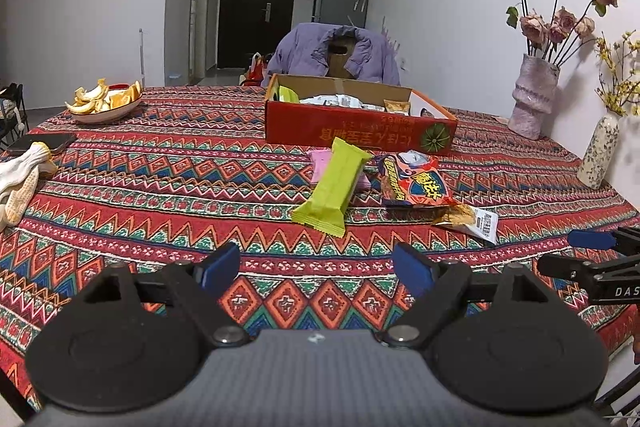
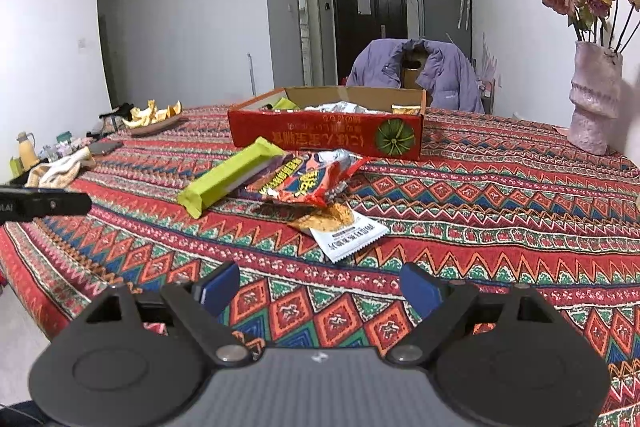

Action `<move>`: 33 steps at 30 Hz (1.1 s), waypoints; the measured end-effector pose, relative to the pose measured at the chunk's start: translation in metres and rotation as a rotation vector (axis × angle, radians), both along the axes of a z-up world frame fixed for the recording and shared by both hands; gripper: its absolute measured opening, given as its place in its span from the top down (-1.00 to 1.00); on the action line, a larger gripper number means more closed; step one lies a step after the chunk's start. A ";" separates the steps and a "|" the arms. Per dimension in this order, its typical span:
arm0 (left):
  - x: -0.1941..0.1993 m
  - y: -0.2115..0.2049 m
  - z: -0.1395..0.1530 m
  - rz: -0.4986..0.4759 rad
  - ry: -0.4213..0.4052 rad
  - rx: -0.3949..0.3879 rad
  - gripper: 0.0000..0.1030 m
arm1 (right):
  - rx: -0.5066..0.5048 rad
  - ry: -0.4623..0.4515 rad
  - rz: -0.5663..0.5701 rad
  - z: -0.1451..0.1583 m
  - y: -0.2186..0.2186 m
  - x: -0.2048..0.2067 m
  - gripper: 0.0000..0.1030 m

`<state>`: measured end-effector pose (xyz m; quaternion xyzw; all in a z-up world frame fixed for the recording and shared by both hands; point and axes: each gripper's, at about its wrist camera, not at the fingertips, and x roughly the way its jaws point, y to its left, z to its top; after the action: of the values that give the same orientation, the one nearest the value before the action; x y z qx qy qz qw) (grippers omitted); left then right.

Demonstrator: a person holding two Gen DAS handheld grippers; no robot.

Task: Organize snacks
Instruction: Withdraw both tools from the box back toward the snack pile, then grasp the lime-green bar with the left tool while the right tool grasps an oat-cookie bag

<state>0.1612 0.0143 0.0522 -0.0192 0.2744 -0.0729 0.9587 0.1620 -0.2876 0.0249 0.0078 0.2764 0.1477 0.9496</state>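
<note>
A red cardboard box holding several snack packets stands mid-table. In front of it lie a green bar packet, a pink packet under it, a red-orange noodle bag, and a small white-and-orange packet. My left gripper is open and empty, above the cloth short of the green bar. My right gripper is open and empty, short of the white-and-orange packet; it also shows at the right edge of the left wrist view.
A patterned tablecloth covers the table. A plate of orange peel, white gloves and a phone lie left. Two vases stand right. A chair with a purple jacket stands behind.
</note>
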 end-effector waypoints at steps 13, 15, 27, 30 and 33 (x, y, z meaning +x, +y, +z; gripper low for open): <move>0.058 -0.009 -0.008 -0.025 0.062 -0.004 -0.66 | -0.026 0.054 0.004 -0.008 0.002 0.053 -0.64; 0.072 -0.013 -0.010 -0.034 0.065 -0.002 -0.66 | -0.027 0.062 0.012 -0.010 0.004 0.064 -0.64; 0.149 -0.031 -0.027 -0.094 0.109 0.013 -0.60 | -0.059 0.109 0.029 -0.034 0.018 0.132 -0.54; 0.168 -0.034 -0.034 -0.090 0.132 0.014 -0.53 | -0.063 0.130 0.003 -0.038 0.015 0.147 -0.53; 0.185 -0.034 -0.040 -0.085 0.162 0.000 -0.33 | -0.079 0.131 -0.072 -0.041 0.007 0.158 -0.48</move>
<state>0.3461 -0.0196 0.0119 -0.0135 0.3517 -0.1120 0.9293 0.3200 -0.2810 -0.0165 -0.0100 0.3429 0.1016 0.9338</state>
